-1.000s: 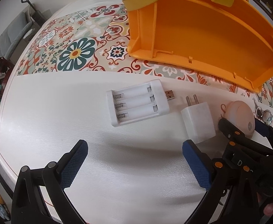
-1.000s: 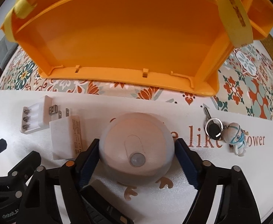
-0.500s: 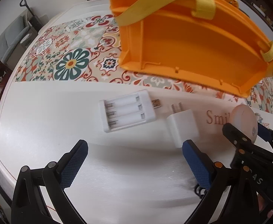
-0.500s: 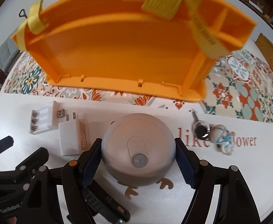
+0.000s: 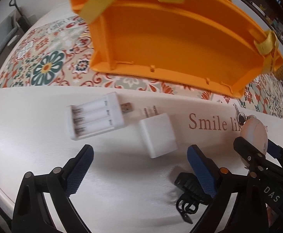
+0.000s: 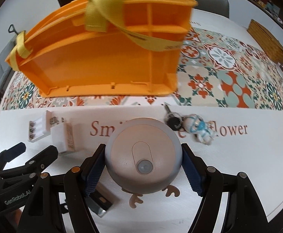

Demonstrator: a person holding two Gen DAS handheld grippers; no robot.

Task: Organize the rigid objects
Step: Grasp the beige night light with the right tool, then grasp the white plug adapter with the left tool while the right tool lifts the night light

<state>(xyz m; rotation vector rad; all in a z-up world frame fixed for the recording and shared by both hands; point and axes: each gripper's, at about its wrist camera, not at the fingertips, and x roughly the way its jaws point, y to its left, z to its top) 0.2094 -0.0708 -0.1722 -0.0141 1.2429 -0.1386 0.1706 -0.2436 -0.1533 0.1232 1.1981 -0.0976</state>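
Observation:
My right gripper [image 6: 143, 171] is shut on a round beige sensor light [image 6: 143, 155] and holds it above the white table; the light also shows in the left wrist view [image 5: 254, 134]. My left gripper [image 5: 139, 172] is open and empty, just short of a white plug adapter [image 5: 158, 137]. A white battery charger [image 5: 96, 119] lies left of the adapter. An orange bin with yellow straps [image 5: 172, 38] stands beyond them; the right wrist view [image 6: 102, 58] shows its compartments.
A key ring with a small figure [image 6: 195, 129] lies right of the light. A black clip [image 5: 188, 192] lies by my left gripper's right finger. A patterned mat [image 6: 228, 81] covers the far table. A small dark flat object [image 6: 100, 203] lies under the right gripper.
The right gripper has lifted the sensor light and carried it to the right. The left gripper has drawn back and shifted right, and the black clip has come into view.

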